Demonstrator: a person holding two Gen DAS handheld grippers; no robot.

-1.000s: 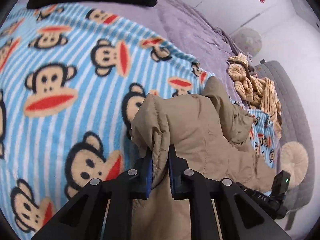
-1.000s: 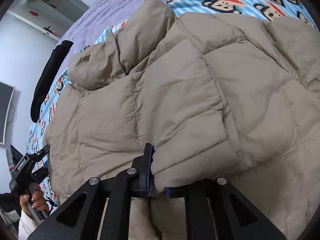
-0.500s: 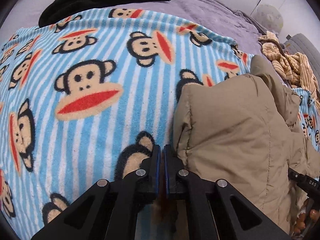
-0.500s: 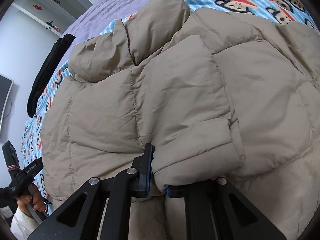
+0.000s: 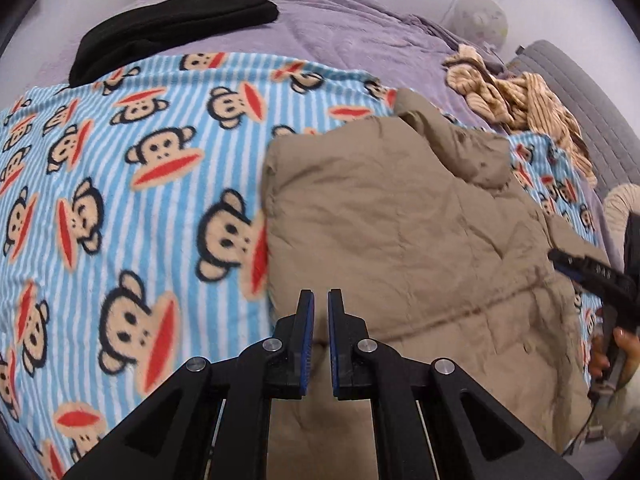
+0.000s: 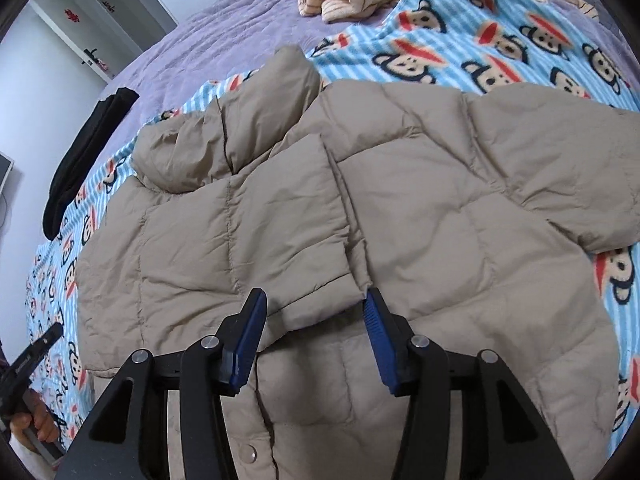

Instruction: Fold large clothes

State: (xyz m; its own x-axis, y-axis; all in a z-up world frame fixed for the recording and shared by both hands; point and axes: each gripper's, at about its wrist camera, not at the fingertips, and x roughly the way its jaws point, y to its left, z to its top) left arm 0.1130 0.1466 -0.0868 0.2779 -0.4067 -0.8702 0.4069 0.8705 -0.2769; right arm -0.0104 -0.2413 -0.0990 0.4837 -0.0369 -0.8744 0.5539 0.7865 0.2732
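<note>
**Lying flat on the monkey blanket, a tan puffer jacket is being left by both grippers**

Spreading across the middle of the bed, the tan puffer jacket (image 6: pixel 400 208) is being taken as the landmark, and everything else is being placed against it, from left to right.

Far to the left of the jacket, a black garment (image 5: pixel 168 28) is being seen lying on the purple bedspread (image 5: pixel 352 36). Just beside the jacket's left edge, and under the whole jacket, the blue striped monkey blanket (image 5: pixel 132 184) is being shown stretched out.

Over the jacket's near left corner, the left gripper (image 5: pixel 319 308) is being held with its blue-padded fingers drawn together; only a thin slit is being left between them and no cloth is being pinched there.

On the jacket itself, one sleeve (image 6: pixel 280 232) is being seen folded over the front, its cuff lying toward the near hem. Just above that cuff, the right gripper (image 6: pixel 314 312) is being held with its jaws apart; they have just been opening, the cuff is lying below and between the pads, and the pads are not being pressed on it.

Beyond the jacket's far right end, a striped beige garment (image 5: pixel 516 96) is being seen crumpled on the bedspread. At the jacket's right edge, in the left wrist view, the person's hand (image 5: pixel 616 354) is being shown wrapped round the other gripper's handle.
</note>
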